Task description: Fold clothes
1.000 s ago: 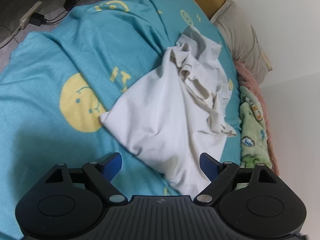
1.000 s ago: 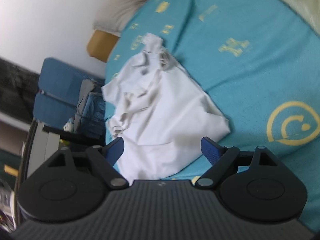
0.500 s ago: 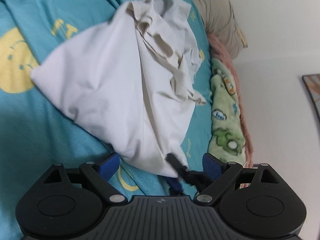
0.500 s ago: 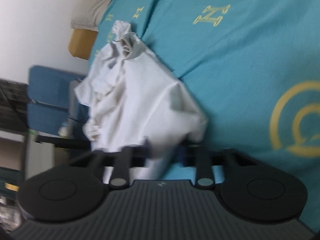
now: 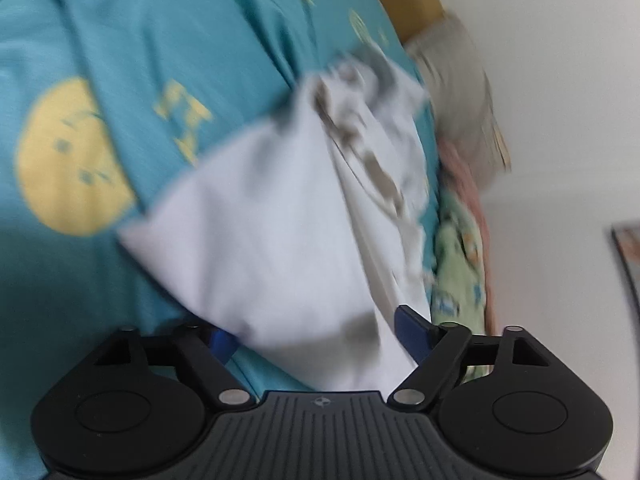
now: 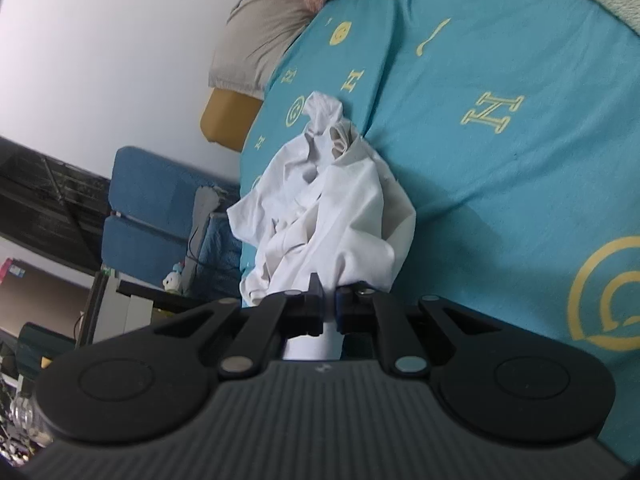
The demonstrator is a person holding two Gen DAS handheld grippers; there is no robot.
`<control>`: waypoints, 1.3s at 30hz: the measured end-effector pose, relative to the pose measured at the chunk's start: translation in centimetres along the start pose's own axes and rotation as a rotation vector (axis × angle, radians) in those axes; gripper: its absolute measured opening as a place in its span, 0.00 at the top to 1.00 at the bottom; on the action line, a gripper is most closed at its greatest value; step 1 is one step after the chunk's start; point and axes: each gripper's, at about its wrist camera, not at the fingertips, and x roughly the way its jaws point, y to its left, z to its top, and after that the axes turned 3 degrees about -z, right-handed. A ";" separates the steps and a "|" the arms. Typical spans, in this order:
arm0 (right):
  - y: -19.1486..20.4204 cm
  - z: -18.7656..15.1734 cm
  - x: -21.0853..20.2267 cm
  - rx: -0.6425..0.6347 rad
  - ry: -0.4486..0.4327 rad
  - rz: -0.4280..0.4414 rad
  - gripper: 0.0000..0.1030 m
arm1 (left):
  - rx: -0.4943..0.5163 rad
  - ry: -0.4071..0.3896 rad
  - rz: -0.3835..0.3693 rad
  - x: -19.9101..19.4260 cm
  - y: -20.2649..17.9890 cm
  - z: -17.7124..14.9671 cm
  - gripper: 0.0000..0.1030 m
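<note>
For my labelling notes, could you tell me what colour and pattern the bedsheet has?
The bedsheet is teal with yellow letters and smiley faces, sharpest in the right wrist view.

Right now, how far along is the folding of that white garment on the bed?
Barely begun. Done: nothing; the white garment lies crumpled on the teal bedsheet, no fold visible. In hand: the right gripper is shut on its near edge; the left gripper is closing, cloth between its jaws. Left: spreading it flat, then every fold.

One crumpled white cotton garment point(image 6: 332, 216); one teal bedsheet with yellow prints point(image 6: 500, 184), far side: one grey pillow point(image 6: 260, 36), one pale green fleece blanket point(image 5: 456, 264); two black grippers.
</note>
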 end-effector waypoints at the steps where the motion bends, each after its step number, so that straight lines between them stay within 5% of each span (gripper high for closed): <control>1: -0.1 0.0 0.0 0.006 0.001 -0.003 0.92 | -0.023 -0.027 -0.002 -0.5 0.3 0.2 0.38; 7: -0.1 -0.2 0.2 -0.025 -0.005 -0.016 0.92 | 0.018 -0.049 -0.037 -1.1 -0.7 0.1 0.60; 11: -0.3 0.0 0.2 -0.026 -0.017 -0.030 0.92 | 0.010 -0.050 -0.028 -1.6 -0.3 1.0 0.83; 20: 1.3 -0.3 -1.3 -0.084 -0.066 -0.006 0.92 | 0.095 -0.085 -0.076 -4.8 -1.8 1.0 0.93; 27: 4.1 -2.5 -7.8 -0.145 -0.110 0.040 0.92 | 0.133 -0.097 -0.173 -12.8 -3.8 -1.3 0.95; 33: 5.3 -6.1 -15.8 -0.186 -0.098 0.037 0.92 | 0.180 -0.074 -0.167 -20.9 -4.7 -6.8 0.95; 39: 2.6 -8.9 -21.7 -0.111 -0.039 0.026 0.92 | 0.120 -0.028 -0.122 -25.6 -2.8 -11.6 0.95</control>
